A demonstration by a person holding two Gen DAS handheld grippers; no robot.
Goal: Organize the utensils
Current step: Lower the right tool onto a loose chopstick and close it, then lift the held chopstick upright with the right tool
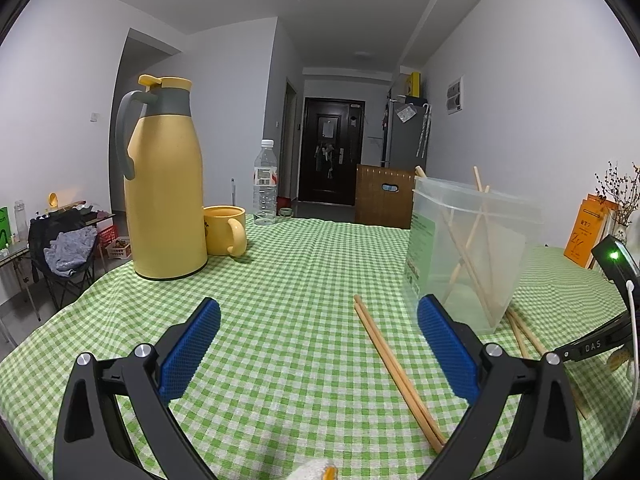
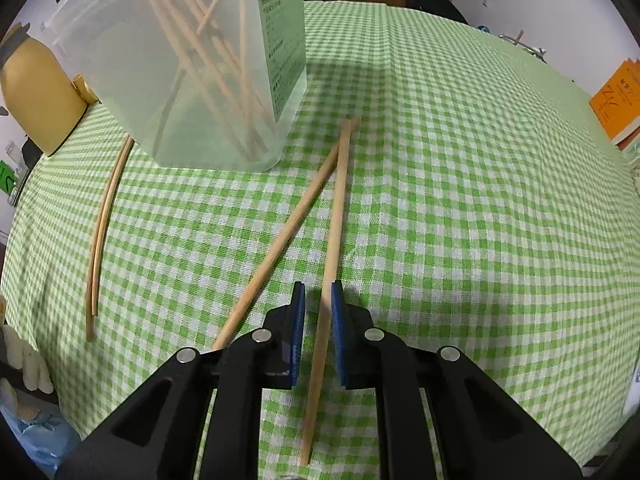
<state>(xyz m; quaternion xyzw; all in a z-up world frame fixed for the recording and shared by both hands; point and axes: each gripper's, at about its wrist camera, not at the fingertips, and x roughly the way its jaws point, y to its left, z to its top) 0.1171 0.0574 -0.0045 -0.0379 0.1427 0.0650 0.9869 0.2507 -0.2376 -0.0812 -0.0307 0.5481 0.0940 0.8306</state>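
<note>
A clear plastic container (image 1: 468, 248) stands on the green checked tablecloth (image 1: 304, 280) and holds several wooden chopsticks. It also shows in the right wrist view (image 2: 192, 64). My left gripper (image 1: 318, 316) is open and empty, low over the cloth; two chopsticks (image 1: 396, 372) lie side by side between its fingers, nearer the right finger. My right gripper (image 2: 318, 304) is nearly closed around one chopstick (image 2: 336, 216) lying on the cloth, with a small gap to the left pad. A second chopstick (image 2: 280, 240) lies crossed beside it. Two more chopsticks (image 2: 102, 232) lie at the left.
A yellow thermos jug (image 1: 164, 184), a yellow mug (image 1: 224, 230) and a water bottle (image 1: 265, 184) stand at the far left of the table. Orange books (image 1: 592, 232) stand at the right edge. The right gripper's body (image 1: 612, 320) shows at the right.
</note>
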